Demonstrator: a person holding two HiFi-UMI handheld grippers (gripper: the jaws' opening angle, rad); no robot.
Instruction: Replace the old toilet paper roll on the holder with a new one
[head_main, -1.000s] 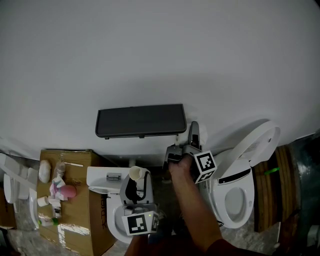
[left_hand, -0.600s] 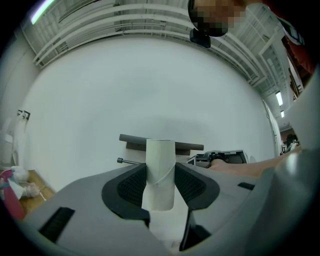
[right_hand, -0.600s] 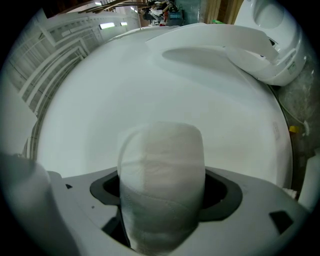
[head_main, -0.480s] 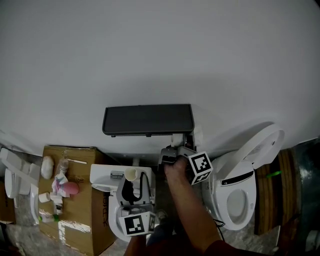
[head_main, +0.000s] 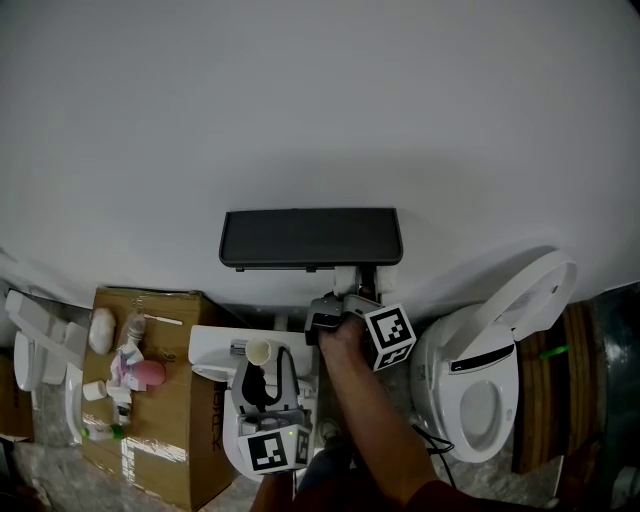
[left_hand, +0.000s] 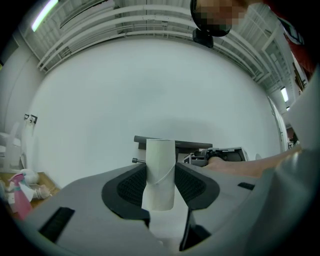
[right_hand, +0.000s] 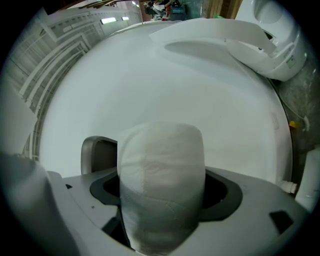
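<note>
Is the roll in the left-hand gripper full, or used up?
Used up: a bare cardboard tube, no paper wound on it, stands between the fingers.

Dim, flat, greyish light everywhere; bright ceiling strip lamps (left_hand: 44, 14) show in both gripper views, whose fisheye edges bend and darken.

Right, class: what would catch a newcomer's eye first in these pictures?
The left gripper clamps a bare cardboard tube in its jaws, the right gripper a plump white paper roll. In the head view, a dark shelf sits on the white wall at the centre, and a toilet with its lid raised stands at lower right.
</note>
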